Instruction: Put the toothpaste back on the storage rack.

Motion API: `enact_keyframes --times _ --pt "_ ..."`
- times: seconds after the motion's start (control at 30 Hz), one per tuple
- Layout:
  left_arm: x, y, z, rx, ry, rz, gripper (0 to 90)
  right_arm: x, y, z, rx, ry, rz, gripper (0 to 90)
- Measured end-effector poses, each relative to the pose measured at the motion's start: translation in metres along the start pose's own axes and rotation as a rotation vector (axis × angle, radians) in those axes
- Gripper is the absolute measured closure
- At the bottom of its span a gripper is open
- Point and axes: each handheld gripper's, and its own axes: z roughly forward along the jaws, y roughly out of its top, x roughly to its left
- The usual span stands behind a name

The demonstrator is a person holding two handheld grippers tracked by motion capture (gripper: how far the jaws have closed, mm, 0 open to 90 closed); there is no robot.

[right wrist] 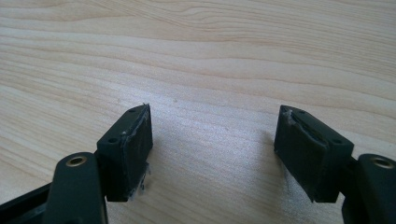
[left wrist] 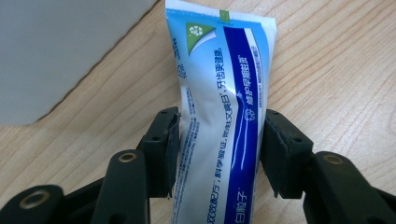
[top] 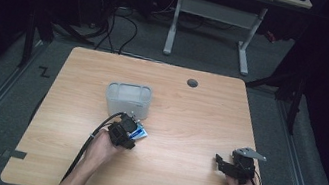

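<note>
My left gripper (top: 132, 130) and right gripper (top: 229, 166) are matte black, each jaw arm carrying a brass-ringed pivot hole and a blocky pad with small screw holes. A thick black cable trails off each one. The right wears a grey three-cornered plate. My forearms are bare, no sleeves.
</note>
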Motion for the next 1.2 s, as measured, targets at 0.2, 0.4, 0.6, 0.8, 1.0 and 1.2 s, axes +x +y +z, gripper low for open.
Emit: enact_keyframes --times 0.2,0.4,0.6,0.8,1.0,1.2 --pt "0.001 0.001 0.001 0.006 -0.002 -0.009 51.6 0.0 0.0 0.0 0.0 0.0 0.0 27.9" --pt "0.002 0.001 0.001 0.009 -0.007 -0.008 52.7 0.0 0.0 0.0 0.0 0.0 -0.002 27.9" --pt "0.002 0.0 0.0 0.016 0.004 -0.006 56.7 0.0 0.0 0.0 0.0 0.0 -0.002 27.9" --pt "0.001 0.0 -0.001 0.011 0.017 -0.008 60.4 0.0 0.0 0.0 0.0 0.0 -0.002 27.9" --pt "0.003 -0.001 -0.01 -0.027 0.001 -0.026 69.5 0.0 0.0 0.0 0.0 0.0 -0.001 27.9" --pt "0.002 -0.003 -0.013 -0.025 -0.001 -0.014 71.3 0.0 0.0 0.0 0.0 0.0 -0.002 27.9"
